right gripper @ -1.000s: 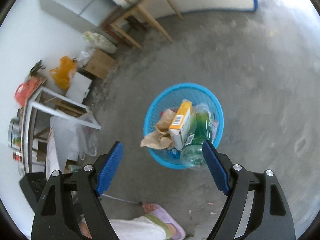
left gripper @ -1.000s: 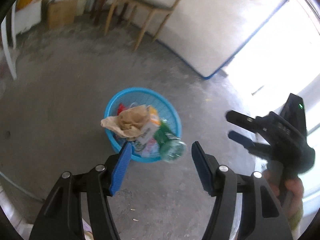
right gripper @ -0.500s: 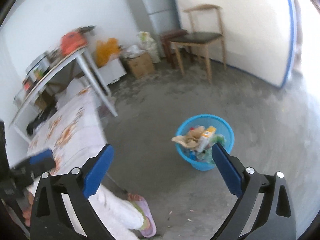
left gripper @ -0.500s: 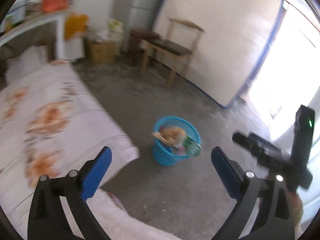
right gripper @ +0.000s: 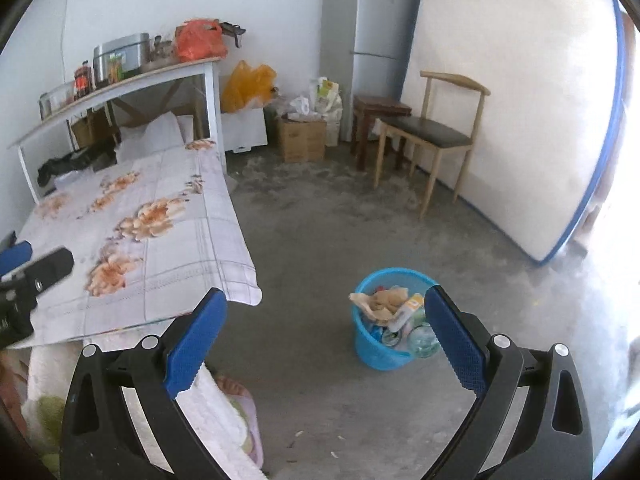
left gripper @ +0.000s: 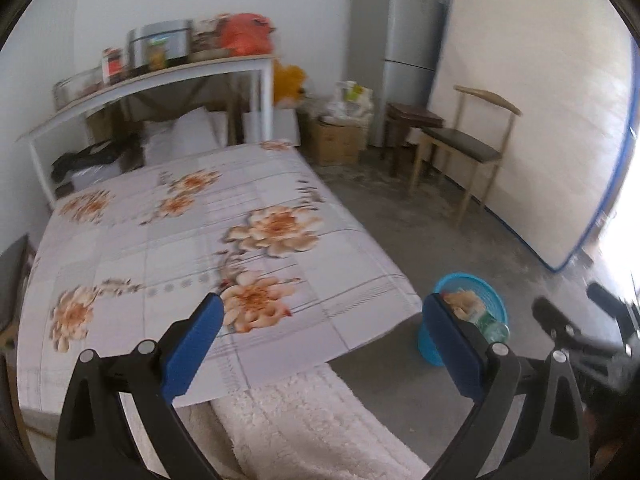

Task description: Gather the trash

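Left gripper [left gripper: 320, 320] and right gripper [right gripper: 326, 316] both spread, holding nothing. A second ago they hung right over the bin [right gripper: 390, 320]; now both have pulled up and back, bin sits low, ahead-right of each. Bin looks full: paper [right gripper: 378, 300], bottle [right gripper: 424, 338]. Likely drop done, scanning bed [left gripper: 192, 240] for more trash.

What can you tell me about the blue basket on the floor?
The blue basket is a round, bright blue bin that looks like plastic, with mesh-like walls. It stands upright on the grey concrete floor, near the corner of the bed with the flowered cover. It is stuffed full: crumpled brown paper, a white and orange carton and a green plastic bottle stick out over the rim. Neither gripper touches it.
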